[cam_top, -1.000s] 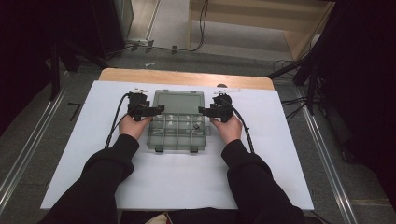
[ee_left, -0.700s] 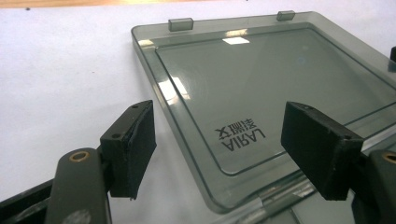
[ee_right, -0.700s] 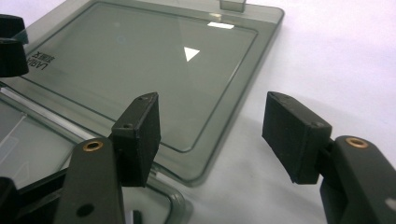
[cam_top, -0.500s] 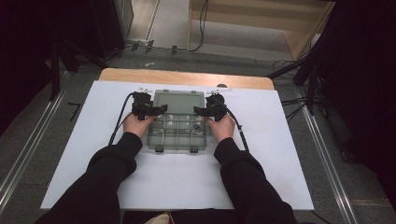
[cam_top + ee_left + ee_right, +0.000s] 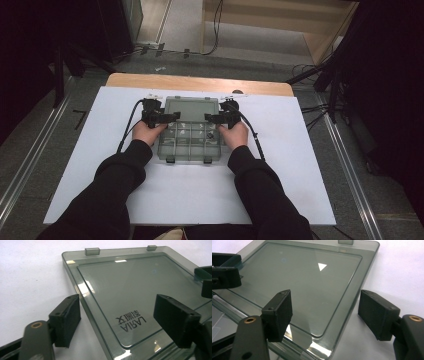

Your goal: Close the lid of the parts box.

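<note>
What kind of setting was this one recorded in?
Probably a lab or recording workspace: a white-covered table on a bare grey floor, loose cables, and dark stands around it.

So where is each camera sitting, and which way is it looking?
High view: sits above the person's side, looking forward and down at the white table; both sleeves, the left gripper and right gripper show.
Left gripper view: rides the left gripper, looking along its open jaws, set astride the edge of the box lid, which lies flat.
Right gripper view: rides the right gripper, looking along its open jaws, astride the lid's other edge.
Shared: both gripper views show the same clear lid; each catches the other gripper's jaw at one edge.
</note>
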`<state>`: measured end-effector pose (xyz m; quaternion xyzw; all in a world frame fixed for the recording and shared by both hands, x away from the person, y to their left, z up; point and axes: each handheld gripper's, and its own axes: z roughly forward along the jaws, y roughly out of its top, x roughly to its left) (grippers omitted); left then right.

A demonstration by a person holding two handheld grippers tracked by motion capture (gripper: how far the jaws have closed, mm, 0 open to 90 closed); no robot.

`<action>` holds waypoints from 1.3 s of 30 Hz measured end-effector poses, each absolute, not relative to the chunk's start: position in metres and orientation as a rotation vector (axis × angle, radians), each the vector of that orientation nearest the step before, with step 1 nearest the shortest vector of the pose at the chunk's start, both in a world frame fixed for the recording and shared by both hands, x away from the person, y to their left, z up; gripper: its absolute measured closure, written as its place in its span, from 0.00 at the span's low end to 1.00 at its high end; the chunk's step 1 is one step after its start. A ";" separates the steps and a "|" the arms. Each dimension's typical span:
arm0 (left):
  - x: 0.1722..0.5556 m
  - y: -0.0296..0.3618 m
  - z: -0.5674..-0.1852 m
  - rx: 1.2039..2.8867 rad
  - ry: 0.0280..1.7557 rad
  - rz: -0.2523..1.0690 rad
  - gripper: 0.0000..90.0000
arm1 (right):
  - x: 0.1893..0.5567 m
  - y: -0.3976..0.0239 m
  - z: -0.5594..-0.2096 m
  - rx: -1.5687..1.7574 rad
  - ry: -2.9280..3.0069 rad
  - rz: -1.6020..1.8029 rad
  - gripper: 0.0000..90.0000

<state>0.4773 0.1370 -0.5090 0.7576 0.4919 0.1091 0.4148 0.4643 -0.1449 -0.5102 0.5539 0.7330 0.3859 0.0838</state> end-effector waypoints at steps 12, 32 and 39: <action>0.476 0.133 -0.509 1.896 1.256 0.289 0.21 | 0.465 -0.141 -0.508 1.678 2.228 1.111 0.20; 0.476 0.133 -0.510 1.897 1.253 0.290 0.20 | 0.462 -0.138 -0.505 1.754 2.219 1.078 0.22; 0.475 0.132 -0.510 1.894 1.259 0.295 0.20 | 0.462 -0.138 -0.504 1.773 2.222 1.069 0.24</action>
